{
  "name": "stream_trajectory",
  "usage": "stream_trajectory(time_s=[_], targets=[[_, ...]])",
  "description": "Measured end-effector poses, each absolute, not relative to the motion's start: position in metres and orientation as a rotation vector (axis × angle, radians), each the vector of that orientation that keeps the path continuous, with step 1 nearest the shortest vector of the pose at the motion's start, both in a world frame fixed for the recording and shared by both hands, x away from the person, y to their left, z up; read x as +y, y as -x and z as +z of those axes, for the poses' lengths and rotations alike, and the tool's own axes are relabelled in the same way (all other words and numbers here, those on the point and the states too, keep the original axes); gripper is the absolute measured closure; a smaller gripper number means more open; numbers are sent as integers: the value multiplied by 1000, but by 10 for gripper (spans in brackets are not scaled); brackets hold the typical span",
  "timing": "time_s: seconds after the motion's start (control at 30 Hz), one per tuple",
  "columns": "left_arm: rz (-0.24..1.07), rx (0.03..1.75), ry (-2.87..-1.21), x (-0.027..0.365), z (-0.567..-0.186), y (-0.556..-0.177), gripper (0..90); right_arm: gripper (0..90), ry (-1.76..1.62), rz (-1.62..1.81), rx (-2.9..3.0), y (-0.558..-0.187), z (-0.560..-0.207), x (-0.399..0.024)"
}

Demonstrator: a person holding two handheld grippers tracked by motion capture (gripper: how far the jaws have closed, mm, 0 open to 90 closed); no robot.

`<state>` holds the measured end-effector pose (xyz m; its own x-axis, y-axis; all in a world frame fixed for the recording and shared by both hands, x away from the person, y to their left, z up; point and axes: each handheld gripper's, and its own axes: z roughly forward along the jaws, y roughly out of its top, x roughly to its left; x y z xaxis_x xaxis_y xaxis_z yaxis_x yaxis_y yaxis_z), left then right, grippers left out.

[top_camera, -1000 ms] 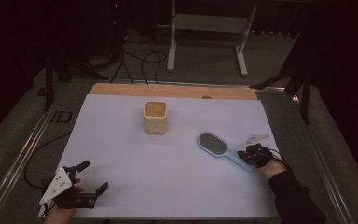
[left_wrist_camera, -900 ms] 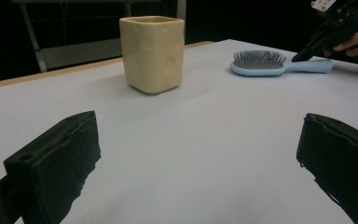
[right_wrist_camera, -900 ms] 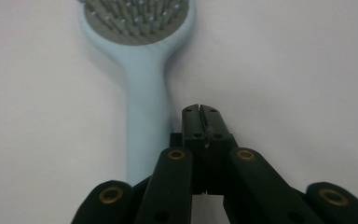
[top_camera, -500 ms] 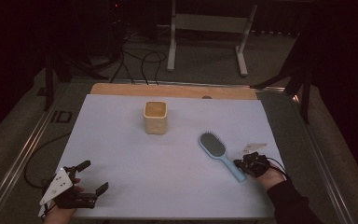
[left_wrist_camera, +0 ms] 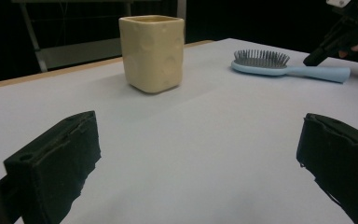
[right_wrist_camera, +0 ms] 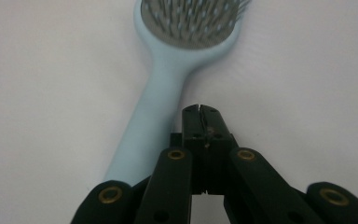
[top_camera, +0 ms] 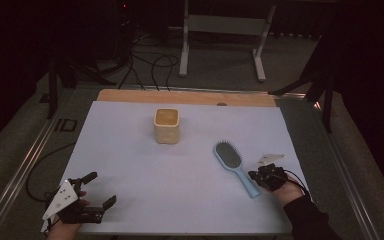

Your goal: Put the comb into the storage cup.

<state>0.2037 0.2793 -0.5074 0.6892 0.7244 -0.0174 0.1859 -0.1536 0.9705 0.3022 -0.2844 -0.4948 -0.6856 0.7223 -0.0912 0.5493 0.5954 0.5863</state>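
A light blue hairbrush (top_camera: 229, 156) lies bristles-up on the white table (top_camera: 190, 200), handle pointing to the near right. My right gripper (top_camera: 253, 175) rests beside the handle's end, shut with nothing between its jaws. In the right gripper view the closed tips (right_wrist_camera: 200, 110) sit just right of the brush handle (right_wrist_camera: 154, 116). My left gripper (top_camera: 101, 188) is at the near left corner, open wide and holding nothing. A cream square cup (top_camera: 167, 126) stands upright at mid-table. The left gripper view looks past my open left gripper (left_wrist_camera: 200, 154) to the cup (left_wrist_camera: 153, 46), the brush (left_wrist_camera: 261, 63) and the right gripper (left_wrist_camera: 314, 58).
A wooden strip (top_camera: 185, 97) borders the table's far edge. Beyond it stand a metal frame (top_camera: 222, 30) and loose cables (top_camera: 145, 65) on the dark floor. Metal rails run along both sides of the table.
The right gripper has drawn back toward the near edge. The brush's handle has swung nearer with it, so the brush now lies more lengthwise. The left gripper has stayed put.
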Motion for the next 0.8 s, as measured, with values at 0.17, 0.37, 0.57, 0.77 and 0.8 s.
stream_trajectory(time_s=[0.17,0.37,0.57,0.77,0.8], targets=[[554,740,-1695,279,-507,-204,0,872,-1039,797,2478,-299,-483,-279],[553,741,-1693,279,-507,-204,0,720,-1063,826,2451,-296,-475,-268],[554,740,-1692,279,-507,-204,0,463,-1092,810,2457,-296,-469,-255],[554,739,-1692,280,-507,-204,0,235,-1160,778,2437,-300,-469,-247],[554,740,-1692,280,-507,-204,0,186,-1172,770,2435,-300,-469,-247]])
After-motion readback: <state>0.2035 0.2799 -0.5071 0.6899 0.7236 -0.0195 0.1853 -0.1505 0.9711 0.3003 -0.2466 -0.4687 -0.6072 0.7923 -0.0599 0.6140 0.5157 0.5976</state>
